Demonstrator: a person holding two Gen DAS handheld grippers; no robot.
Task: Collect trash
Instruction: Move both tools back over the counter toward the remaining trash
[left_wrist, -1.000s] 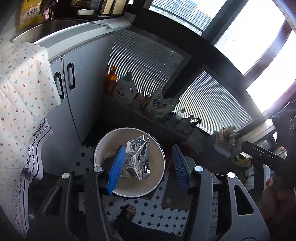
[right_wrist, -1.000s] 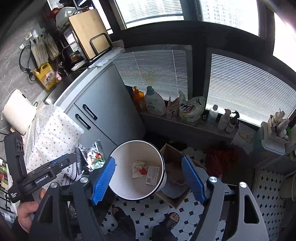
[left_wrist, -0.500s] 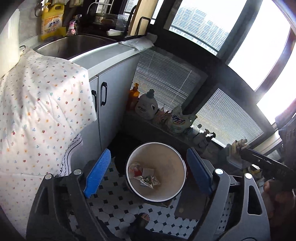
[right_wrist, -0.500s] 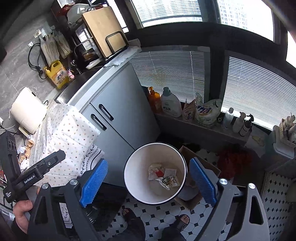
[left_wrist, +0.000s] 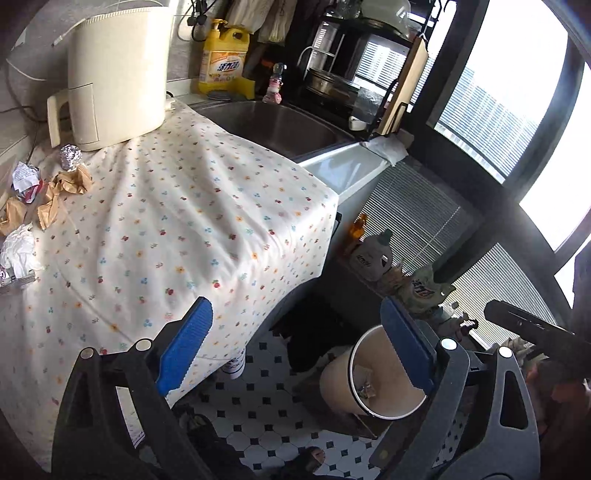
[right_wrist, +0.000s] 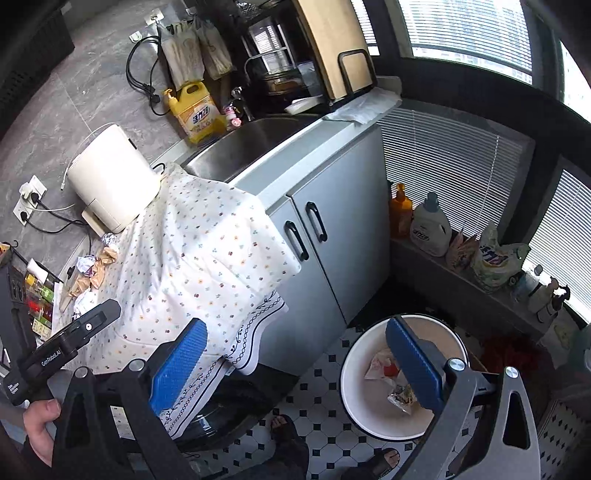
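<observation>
While both my grippers spread their blue pads apart, nothing sits between them — the left gripper (left_wrist: 295, 350) and the right gripper (right_wrist: 295, 365) are both empty and opening. A white bin (right_wrist: 351, 373) stands on the tiled floor by the grey cabinet (right_wrist: 340, 229), with wrappers (right_wrist: 400, 395) lying inside. More crumpled trash (left_wrist: 55, 188) lies on the flowered cloth (left_wrist: 177, 229), beside the cream appliance (left_wrist: 118, 70) — well apart from my pads.

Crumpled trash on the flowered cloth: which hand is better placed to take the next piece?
Probably left: both are empty, fingers opening, but the left gripper is nearer the trash; the right gripper hangs nearer the bin.
</observation>
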